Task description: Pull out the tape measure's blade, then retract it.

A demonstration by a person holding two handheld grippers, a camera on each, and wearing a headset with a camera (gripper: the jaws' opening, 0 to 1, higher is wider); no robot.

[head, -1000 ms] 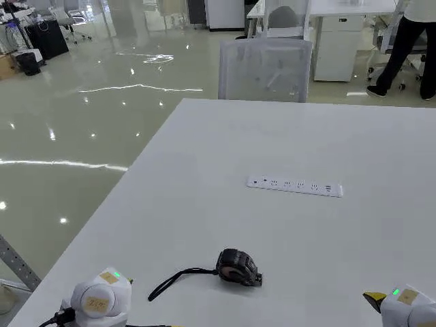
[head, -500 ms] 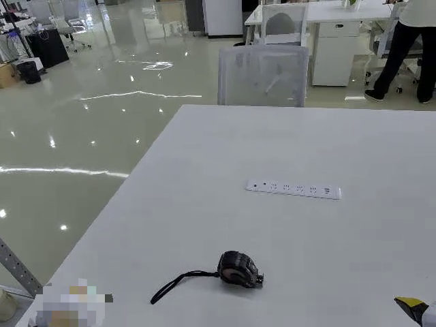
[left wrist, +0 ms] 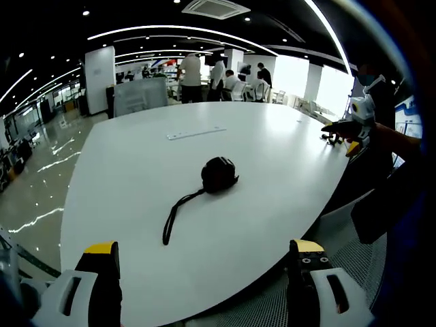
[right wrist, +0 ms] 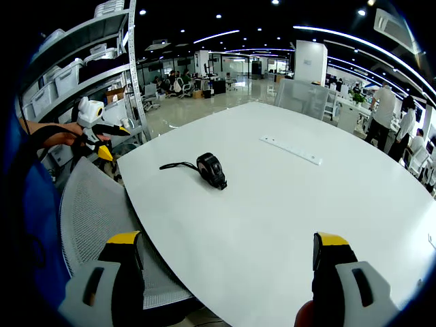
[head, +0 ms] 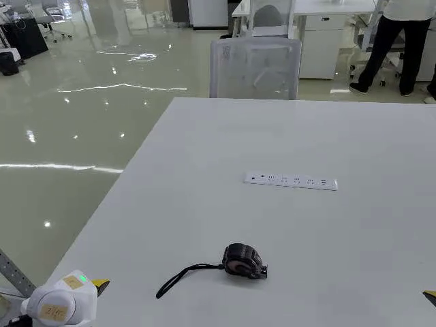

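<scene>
A black tape measure (head: 243, 261) lies on the white table (head: 286, 136), its black wrist strap (head: 182, 278) trailing to the left. The blade is inside the case. In the left gripper view the tape measure (left wrist: 218, 173) sits well ahead of my open left gripper (left wrist: 201, 278). My right gripper (right wrist: 229, 269) is open too, with the tape measure (right wrist: 211, 169) far in front of it. In the head view the left gripper (head: 65, 303) is at the table's near left corner. Both grippers are apart from the tape measure and hold nothing.
A white power strip (head: 291, 181) lies flat on the table beyond the tape measure. A mesh chair (head: 255, 67) stands at the far edge. A person (head: 395, 41) stands at desks behind. A mesh chair seat (right wrist: 88, 218) is below the table's near edge.
The head camera has shifted. The left gripper has come back up into view at the lower left; the right one has dropped almost out of the head view. The tape measure has not moved.
</scene>
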